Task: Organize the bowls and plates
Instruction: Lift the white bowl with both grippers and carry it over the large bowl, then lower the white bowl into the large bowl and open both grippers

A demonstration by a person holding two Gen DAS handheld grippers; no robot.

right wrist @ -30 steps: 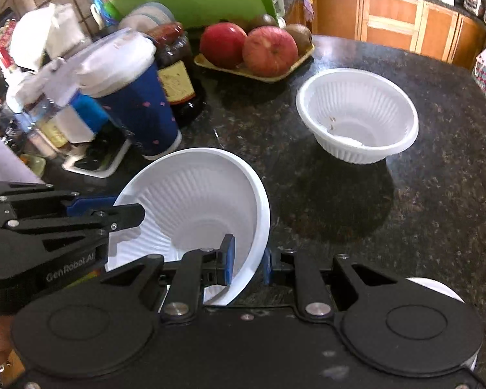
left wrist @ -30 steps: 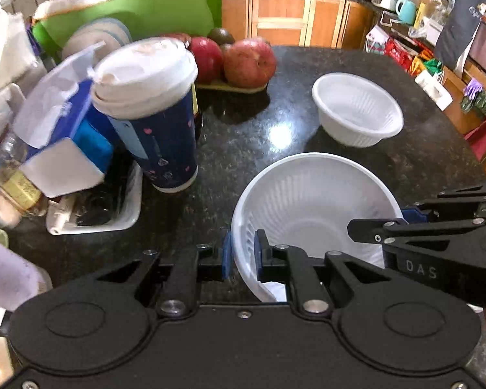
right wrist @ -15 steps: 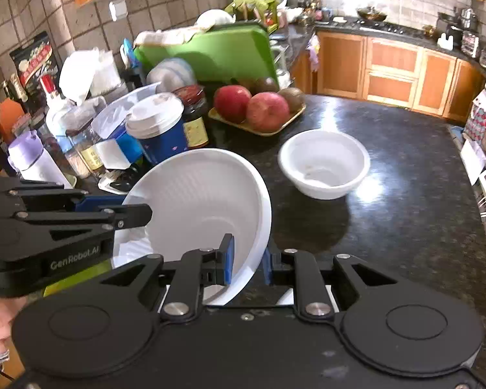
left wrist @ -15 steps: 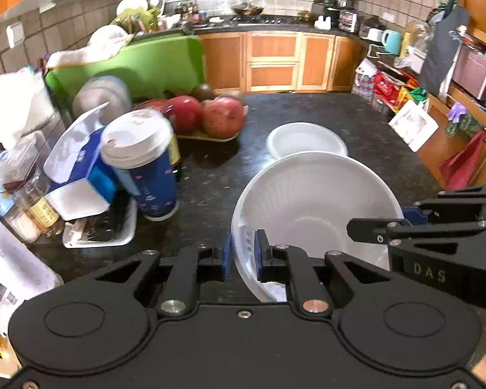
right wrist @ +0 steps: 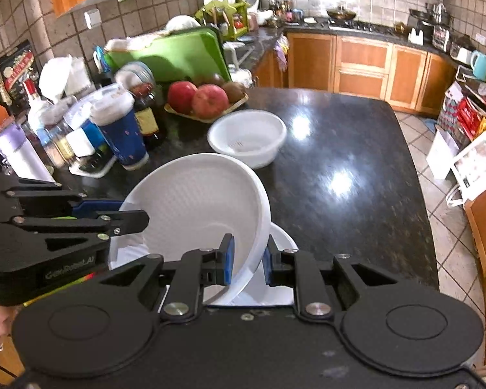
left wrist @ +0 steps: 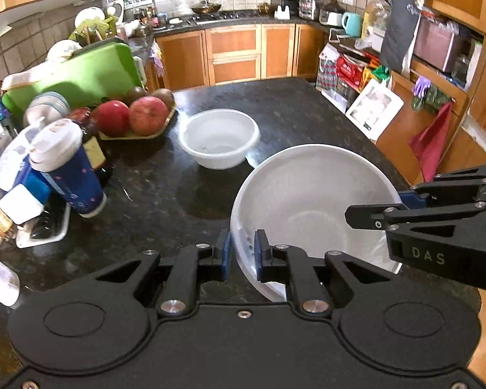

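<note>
white bowl [left wrist: 307, 194] between both clamped claws

The dark speckled tabletop [left wrist: 184, 194] carries a small white bowl [left wrist: 219, 138] near its middle. Beside it sit a fruit tray [left wrist: 136, 133] and a blue lidded cup [left wrist: 68, 171]

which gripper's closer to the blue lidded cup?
Left. The left gripper grips the held bowl on the side facing the blue cup; the right gripper clamps the opposite rim.
</note>
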